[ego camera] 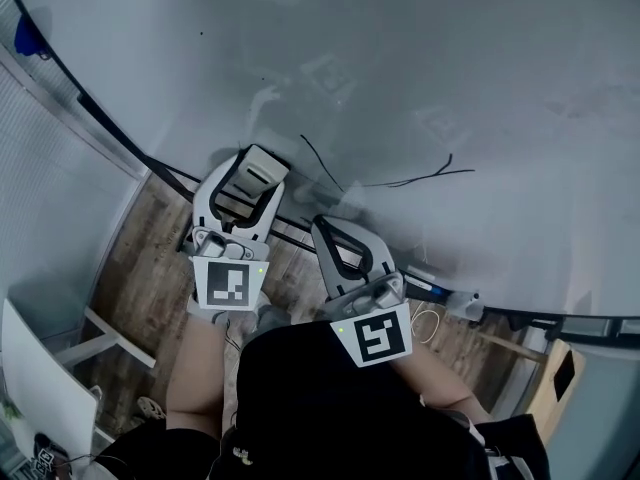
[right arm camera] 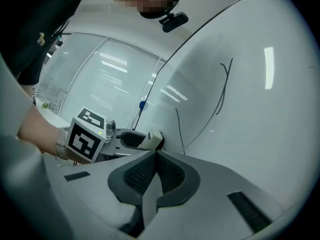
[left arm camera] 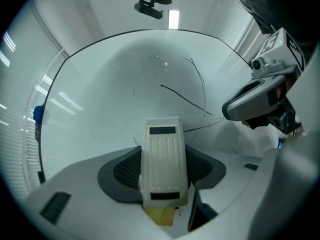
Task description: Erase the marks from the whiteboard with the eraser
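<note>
The whiteboard (ego camera: 420, 68) fills the head view, with thin black marks (ego camera: 415, 179) in front of my grippers and one curved stroke (ego camera: 320, 162). My left gripper (ego camera: 247, 182) is shut on a cream ribbed eraser (ego camera: 256, 168), which sits close to the board's lower edge, left of the marks. In the left gripper view the eraser (left arm camera: 162, 154) stands between the jaws, and the marks (left arm camera: 184, 98) lie beyond it. My right gripper (ego camera: 327, 226) hangs beside it, shut with nothing held. Its own view shows the gripper (right arm camera: 156, 165), the eraser (right arm camera: 150, 139) and a mark (right arm camera: 223, 88).
A dark frame rail (ego camera: 120, 138) runs along the board's lower edge, with a small white object (ego camera: 465, 304) on it at the right. Wooden floor (ego camera: 130, 278) lies below. A blue item (ego camera: 30, 34) sticks to the board's far left. A white table corner (ego camera: 40, 388) is at the lower left.
</note>
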Motion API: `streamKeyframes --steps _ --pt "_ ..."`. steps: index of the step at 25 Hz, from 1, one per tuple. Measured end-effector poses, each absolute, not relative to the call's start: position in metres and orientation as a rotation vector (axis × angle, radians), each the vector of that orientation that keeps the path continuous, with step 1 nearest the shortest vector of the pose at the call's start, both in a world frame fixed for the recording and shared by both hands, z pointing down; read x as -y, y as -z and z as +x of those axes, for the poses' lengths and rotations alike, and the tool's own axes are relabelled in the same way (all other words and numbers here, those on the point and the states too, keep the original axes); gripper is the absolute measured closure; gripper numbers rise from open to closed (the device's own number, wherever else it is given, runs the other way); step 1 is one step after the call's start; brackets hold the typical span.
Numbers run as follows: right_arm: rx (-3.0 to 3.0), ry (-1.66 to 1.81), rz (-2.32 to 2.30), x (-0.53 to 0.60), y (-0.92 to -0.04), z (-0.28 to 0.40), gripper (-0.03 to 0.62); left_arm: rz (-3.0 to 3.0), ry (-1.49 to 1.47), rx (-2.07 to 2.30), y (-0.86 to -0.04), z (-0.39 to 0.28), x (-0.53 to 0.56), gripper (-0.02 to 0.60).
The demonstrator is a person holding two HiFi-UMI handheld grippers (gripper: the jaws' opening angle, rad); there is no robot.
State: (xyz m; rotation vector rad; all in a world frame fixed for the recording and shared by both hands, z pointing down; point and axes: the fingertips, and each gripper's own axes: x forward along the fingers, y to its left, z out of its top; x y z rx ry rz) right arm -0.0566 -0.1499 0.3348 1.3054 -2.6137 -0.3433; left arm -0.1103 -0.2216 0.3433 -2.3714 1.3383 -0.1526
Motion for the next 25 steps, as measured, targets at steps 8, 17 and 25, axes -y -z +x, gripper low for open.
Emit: streamKeyframes --steps 8,17,25 --pt "2.602 0.354 1.302 0.129 -0.334 -0.005 0.566 -2.466 0.033 -1.381 -0.348 -0.063 0.198 0.319" --pt "2.592 0.384 1.268 0.116 -0.331 0.035 0.566 -2.510 0.002 -1.392 -0.353 -0.012 0.176 0.319" --pt "2.610 0.387 1.263 0.112 -0.330 0.055 0.566 -2.552 -0.039 -1.381 -0.357 0.026 0.154 0.319"
